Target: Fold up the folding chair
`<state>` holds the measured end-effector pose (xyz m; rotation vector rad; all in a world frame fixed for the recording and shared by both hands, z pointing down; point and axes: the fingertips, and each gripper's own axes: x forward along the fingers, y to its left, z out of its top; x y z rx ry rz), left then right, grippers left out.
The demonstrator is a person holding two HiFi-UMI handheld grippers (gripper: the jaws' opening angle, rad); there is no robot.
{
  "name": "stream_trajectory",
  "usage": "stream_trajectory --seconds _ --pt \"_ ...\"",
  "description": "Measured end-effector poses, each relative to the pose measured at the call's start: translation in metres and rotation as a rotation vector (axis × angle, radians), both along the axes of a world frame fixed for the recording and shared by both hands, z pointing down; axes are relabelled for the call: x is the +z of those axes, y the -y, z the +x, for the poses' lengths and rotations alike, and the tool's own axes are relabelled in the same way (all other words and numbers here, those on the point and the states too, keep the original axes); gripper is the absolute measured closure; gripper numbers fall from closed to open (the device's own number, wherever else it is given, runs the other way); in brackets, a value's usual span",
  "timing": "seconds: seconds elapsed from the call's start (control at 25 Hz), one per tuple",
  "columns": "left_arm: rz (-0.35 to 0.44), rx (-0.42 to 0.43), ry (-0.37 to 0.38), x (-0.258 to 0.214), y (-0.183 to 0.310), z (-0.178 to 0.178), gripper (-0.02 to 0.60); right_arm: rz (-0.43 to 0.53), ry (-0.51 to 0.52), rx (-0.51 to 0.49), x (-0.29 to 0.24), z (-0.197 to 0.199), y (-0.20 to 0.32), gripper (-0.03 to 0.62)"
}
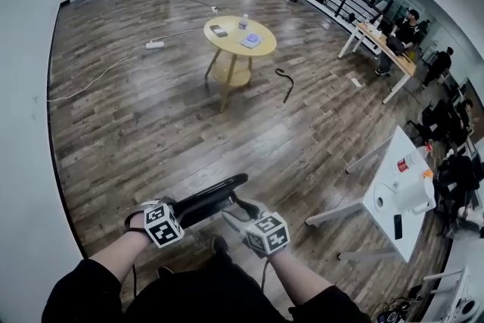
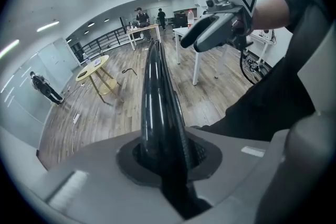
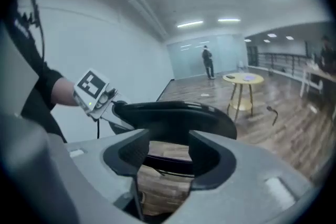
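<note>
A round yellow table [image 1: 231, 42] stands mid-floor, a white desk [image 1: 391, 176] well apart at right.

No letters, numbers or brand names are showing clearly enough to read. The two marker cubes, one [image 1: 163, 224] and the other [image 1: 268, 233], both well below the round table [image 1: 231, 44] in the head view, are carrying only black-and-white square code patterns, not words. The small things lying on the round table are appearing too small for any print to be made out. So are those on the white table [image 1: 395, 144] to its lower right. The black folding chair [image 1: 212, 199] is showing no legible label.
</note>
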<state>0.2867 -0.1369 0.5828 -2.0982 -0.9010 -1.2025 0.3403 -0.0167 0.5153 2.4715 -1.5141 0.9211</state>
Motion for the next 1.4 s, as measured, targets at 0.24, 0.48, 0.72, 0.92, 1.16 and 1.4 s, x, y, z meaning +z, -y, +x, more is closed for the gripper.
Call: stream_trajectory --seconds 0.24,0.48,0.72,0.92,1.16,1.4 --pt "-0.006 -0.014 0.019 -0.002 0.009 -0.004 0.514 -0.247 -0.365 -0.476 -0.016 0.016 0.020 0.362" --pt "-0.004 -0.086 0.052 0.000 0.009 -0.009 0.503 -0.430 -0.646 -0.887 0.004 0.032 0.034 0.348" --pt "-0.003 -0.098 0.064 0.002 -0.002 -0.015 0.503 -0.522 -0.606 -1.096 0.035 0.027 0.037 0.344" --pt "-0.003 -0.106 0.058 0.002 -0.009 -0.016 0.498 -0.608 -0.578 -1.197 0.058 0.017 0.031 0.345" --pt "-0.002 -0.105 0.054 0.002 -0.016 -0.020 0.499 -0.666 -0.575 -1.263 0.081 0.012 0.026 0.355" --pt "-0.003 -0.096 0.047 0.004 -0.019 -0.021 0.499 -0.641 -0.580 -1.265 0.084 0.012 0.027 0.463"
